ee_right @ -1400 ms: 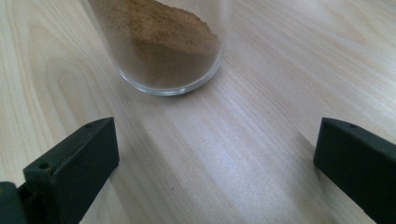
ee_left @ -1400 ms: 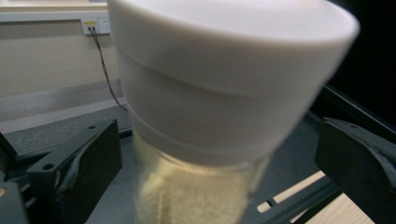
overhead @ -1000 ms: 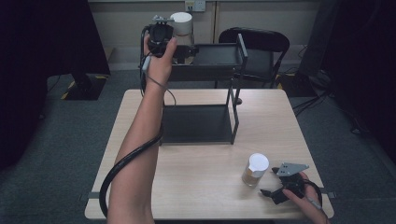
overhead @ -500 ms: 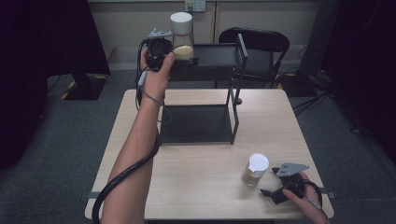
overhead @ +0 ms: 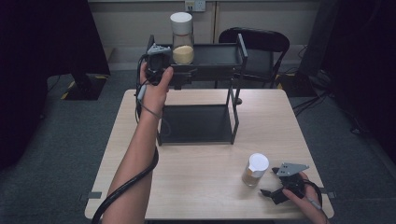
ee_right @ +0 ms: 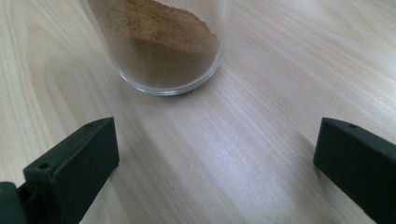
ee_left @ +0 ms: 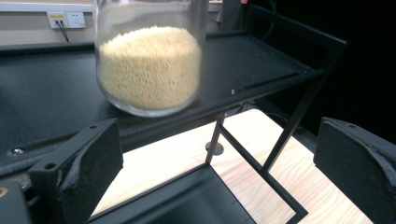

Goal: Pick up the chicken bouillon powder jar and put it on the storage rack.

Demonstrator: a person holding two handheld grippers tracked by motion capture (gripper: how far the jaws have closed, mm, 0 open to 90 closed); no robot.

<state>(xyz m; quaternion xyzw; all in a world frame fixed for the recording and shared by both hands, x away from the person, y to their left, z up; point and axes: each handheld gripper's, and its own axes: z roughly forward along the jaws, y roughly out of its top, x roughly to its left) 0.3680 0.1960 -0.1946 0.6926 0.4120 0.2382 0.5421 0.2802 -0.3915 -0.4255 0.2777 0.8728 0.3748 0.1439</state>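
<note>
A glass jar of yellow grains [overhead: 182, 44] with a white lid stands on the top shelf [overhead: 215, 55] of a black metal rack. My left gripper [overhead: 161, 63] hovers open just in front of that shelf's left end. In the left gripper view the yellow-grain jar [ee_left: 149, 65] rests on the shelf [ee_left: 261, 60] beyond my left gripper [ee_left: 217, 177], and its wide-apart jaws touch nothing. A second glass jar of brown powder [overhead: 255, 170] stands on the table near the front right. My right gripper [overhead: 270, 182] lies open beside it. The brown-powder jar [ee_right: 163, 46] sits ahead of my right gripper [ee_right: 215, 172], clear of its jaws.
The rack's bare lower shelf [overhead: 196, 123] sits on the wooden table [overhead: 196, 186], with thin black posts [overhead: 231, 100] at its corners. A black chair [overhead: 254, 44] stands behind the table. A cable [overhead: 126, 186] trails along the left forearm.
My left gripper has drawn back and down from the yellow-grain jar, which stays on the top shelf. The right gripper and the brown-powder jar have not moved.
</note>
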